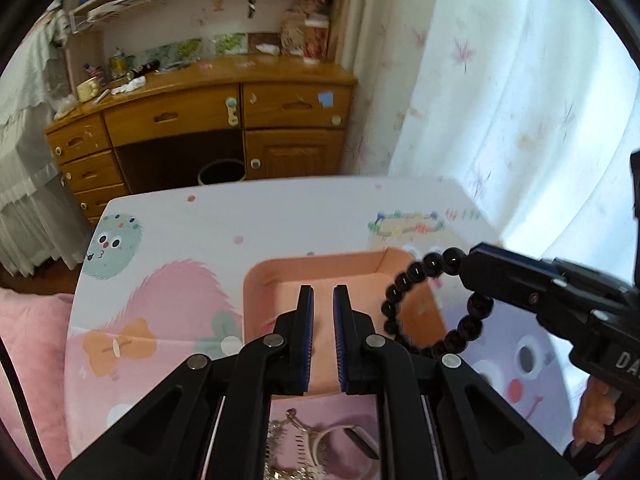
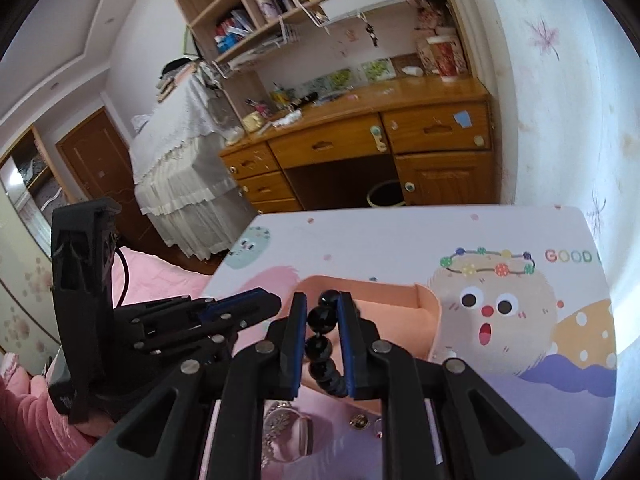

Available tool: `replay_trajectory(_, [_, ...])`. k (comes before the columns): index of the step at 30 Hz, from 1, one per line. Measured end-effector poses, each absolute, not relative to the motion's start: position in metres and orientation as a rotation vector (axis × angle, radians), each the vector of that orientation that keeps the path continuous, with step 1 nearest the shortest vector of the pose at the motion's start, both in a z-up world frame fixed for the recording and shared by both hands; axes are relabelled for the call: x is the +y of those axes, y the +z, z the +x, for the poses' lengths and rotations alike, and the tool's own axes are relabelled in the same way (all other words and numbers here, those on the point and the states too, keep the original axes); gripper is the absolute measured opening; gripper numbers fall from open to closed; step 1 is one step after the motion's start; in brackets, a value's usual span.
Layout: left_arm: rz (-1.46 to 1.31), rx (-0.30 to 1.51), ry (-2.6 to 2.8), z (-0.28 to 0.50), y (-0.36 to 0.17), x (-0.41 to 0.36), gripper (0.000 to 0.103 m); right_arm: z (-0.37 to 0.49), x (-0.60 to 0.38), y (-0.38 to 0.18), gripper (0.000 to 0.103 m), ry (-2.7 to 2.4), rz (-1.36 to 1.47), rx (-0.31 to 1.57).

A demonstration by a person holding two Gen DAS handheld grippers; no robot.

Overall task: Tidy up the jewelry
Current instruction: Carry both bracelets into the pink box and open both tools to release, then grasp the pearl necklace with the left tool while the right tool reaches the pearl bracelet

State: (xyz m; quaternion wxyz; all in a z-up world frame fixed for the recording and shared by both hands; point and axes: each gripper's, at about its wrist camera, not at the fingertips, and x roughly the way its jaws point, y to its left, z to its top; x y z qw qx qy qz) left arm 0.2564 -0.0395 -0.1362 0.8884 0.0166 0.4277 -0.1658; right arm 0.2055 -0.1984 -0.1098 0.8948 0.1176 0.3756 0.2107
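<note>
A black bead bracelet point(image 1: 424, 300) hangs from my right gripper point(image 1: 470, 264), which is shut on it above the right part of a peach-pink tray point(image 1: 320, 268). In the right wrist view the beads point(image 2: 320, 328) sit between the pads of my right gripper point(image 2: 322, 300), over the tray point(image 2: 430, 320). My left gripper point(image 1: 323, 292) is slightly open and empty, held over the middle of the tray; it also shows in the right wrist view point(image 2: 260, 302). Silver jewelry and a white watch point(image 1: 304, 440) lie on the table in front of the tray.
The tray sits on a small table with a cartoon-print cover point(image 1: 168, 280). Small silver pieces point(image 2: 360, 422) lie near the tray's front edge. A wooden desk point(image 1: 224, 112) stands behind, a white curtain point(image 1: 520, 100) at right, and pink bedding point(image 1: 28, 340) at left.
</note>
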Motion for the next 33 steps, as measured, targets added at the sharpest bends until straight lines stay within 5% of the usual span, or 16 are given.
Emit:
replay_trajectory(2, [0.071,0.918,-0.330,0.260,-0.142,-0.044,0.028,0.209,-0.200,-0.115,0.020,0.419,0.257,0.795])
replay_trajectory(5, [0.061,0.951,-0.324,0.261,-0.142,-0.041,0.051,0.209,-0.203,-0.117,0.044,0.389,0.268,0.802])
replay_trajectory(8, [0.041,0.965,-0.318,0.260,-0.137,-0.034,0.064,0.204,-0.206,-0.114,0.047,0.374,0.272,0.792])
replay_trajectory(15, [0.080,0.993,-0.273,0.250,-0.133,-0.021,0.071,0.186,-0.208,-0.115,0.071,0.304,0.239,0.802])
replay_trajectory(33, [0.212,1.211,-0.351,0.165,-0.184,0.027,0.074,0.067,-0.184,-0.170,0.073,0.037,0.422,1.025])
